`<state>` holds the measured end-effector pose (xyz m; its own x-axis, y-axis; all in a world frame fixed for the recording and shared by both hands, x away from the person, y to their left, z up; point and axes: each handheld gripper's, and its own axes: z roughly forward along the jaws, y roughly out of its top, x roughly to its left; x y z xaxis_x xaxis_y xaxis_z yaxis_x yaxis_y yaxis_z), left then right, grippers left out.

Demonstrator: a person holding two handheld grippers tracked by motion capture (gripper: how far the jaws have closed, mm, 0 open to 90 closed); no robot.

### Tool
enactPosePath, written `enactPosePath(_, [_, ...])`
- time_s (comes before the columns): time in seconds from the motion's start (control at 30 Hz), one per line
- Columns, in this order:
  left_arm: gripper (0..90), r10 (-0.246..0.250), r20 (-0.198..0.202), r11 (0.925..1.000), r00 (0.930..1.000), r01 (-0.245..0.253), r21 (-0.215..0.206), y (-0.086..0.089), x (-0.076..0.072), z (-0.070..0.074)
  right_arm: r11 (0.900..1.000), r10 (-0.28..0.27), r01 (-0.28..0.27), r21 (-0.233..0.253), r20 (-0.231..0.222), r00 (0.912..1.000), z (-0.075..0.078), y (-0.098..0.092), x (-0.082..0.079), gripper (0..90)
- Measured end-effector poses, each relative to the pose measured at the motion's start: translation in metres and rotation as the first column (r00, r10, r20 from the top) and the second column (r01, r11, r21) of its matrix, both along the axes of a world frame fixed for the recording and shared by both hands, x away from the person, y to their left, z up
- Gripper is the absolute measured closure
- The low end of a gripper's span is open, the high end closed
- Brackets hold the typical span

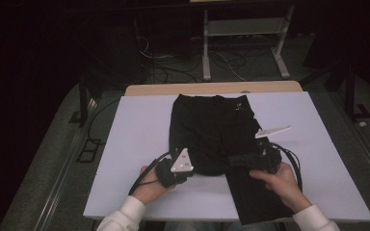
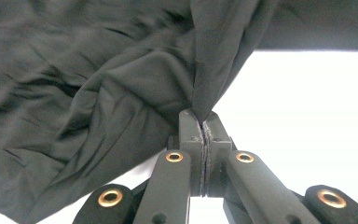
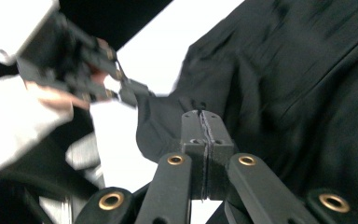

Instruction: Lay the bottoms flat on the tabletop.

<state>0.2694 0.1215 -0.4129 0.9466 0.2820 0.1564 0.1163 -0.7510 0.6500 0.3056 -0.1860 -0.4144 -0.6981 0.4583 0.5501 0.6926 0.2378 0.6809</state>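
One black garment on one white table, two grippers at its near edge.

The white table (image 1: 135, 144) carried a single pair of black trousers (image 1: 212, 130), spread from the far edge toward the person, one leg folded up and the other running to the near edge at the right. The high view alone showed that whole layout, both white sleeves and the wooden strip (image 1: 212, 88) behind the table. The left gripper (image 1: 189, 169) sat at the folded hem; its own view showed what the high view could not, the jaws pressed together with a pinch of cloth caught between them. The right gripper (image 1: 232, 159) lay over the fabric, jaws closed; whether they held cloth could not be told. The right gripper view also caught the left gripper (image 3: 129, 93) nipping the hem.
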Motion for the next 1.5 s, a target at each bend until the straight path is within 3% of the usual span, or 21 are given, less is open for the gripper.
enactPosePath(0.1, [88.2,-0.017,-0.027,0.9997,0.9995,0.018,0.017,0.004,-0.009,-0.011,0.997,0.055,-0.056,-0.049,-0.019,0.9983,-0.01,0.009,-0.015,88.1])
enactPosePath(0.23, [88.2,-0.042,-0.063,0.9974,0.9972,0.045,0.055,0.001,-0.009,-0.021,0.991,0.105,-0.108,-0.078,-0.044,0.9935,-0.019,0.015,-0.028,87.5])
enactPosePath(0.47, [88.2,-0.082,-0.068,0.9947,0.9943,0.086,0.057,0.0,-0.022,-0.021,0.971,0.189,-0.204,-0.127,-0.115,0.9752,-0.033,0.016,-0.044,85.9])
enactPosePath(0.53, [88.2,-0.098,-0.073,0.9936,0.9925,0.102,0.049,0.001,-0.027,-0.019,0.96,0.212,-0.235,-0.154,-0.15,0.9657,-0.036,0.017,-0.048,80.9])
enactPosePath(0.63, [88.2,-0.122,-0.08,0.9909,0.9893,0.126,0.049,0.001,-0.035,-0.018,0.944,0.232,-0.26,-0.204,-0.148,0.9613,-0.037,0.017,-0.055,72.3])
enactPosePath(0.67, [88.2,-0.128,-0.088,0.9897,0.9878,0.133,0.053,0.001,-0.037,-0.017,0.942,0.232,-0.257,-0.216,-0.134,0.9635,-0.036,0.017,-0.057,67.1])
enactPosePath(0.77, [88.3,-0.152,-0.112,0.9849,0.982,0.16,0.066,-0.001,-0.046,-0.018,0.949,0.217,-0.234,-0.209,-0.1,0.971,-0.031,0.014,-0.057,58.3])
enactPosePath(0.93, [88.2,-0.165,-0.135,0.9799,0.977,0.178,0.09,0.003,-0.06,-0.018,0.974,0.164,-0.174,-0.146,-0.077,0.9835,-0.023,0.01,-0.051,49.5])
enactPosePath(1.1, [88.2,-0.154,-0.155,0.9805,0.9759,0.17,0.098,0.012,-0.071,-0.019,0.982,0.143,-0.151,-0.114,-0.076,0.9868,-0.023,0.014,-0.05,43.6])
enactPosePath(1.23, [88.1,-0.142,-0.166,0.9821,0.9758,0.16,0.099,0.015,-0.071,-0.021,0.979,0.162,-0.17,-0.116,-0.078,0.9838,-0.027,0.024,-0.052,43.5])
enactPosePath(1.4, [88.1,-0.144,-0.17,0.9812,0.9748,0.163,0.103,0.012,-0.07,-0.022,0.963,0.225,-0.234,-0.136,-0.08,0.9712,-0.031,0.042,-0.062,44.0])
enactPosePath(1.5, [88.1,-0.139,-0.176,0.9824,0.9745,0.158,0.099,0.012,-0.069,-0.022,0.951,0.246,-0.255,-0.177,-0.073,0.9666,-0.036,0.051,-0.067,43.3])
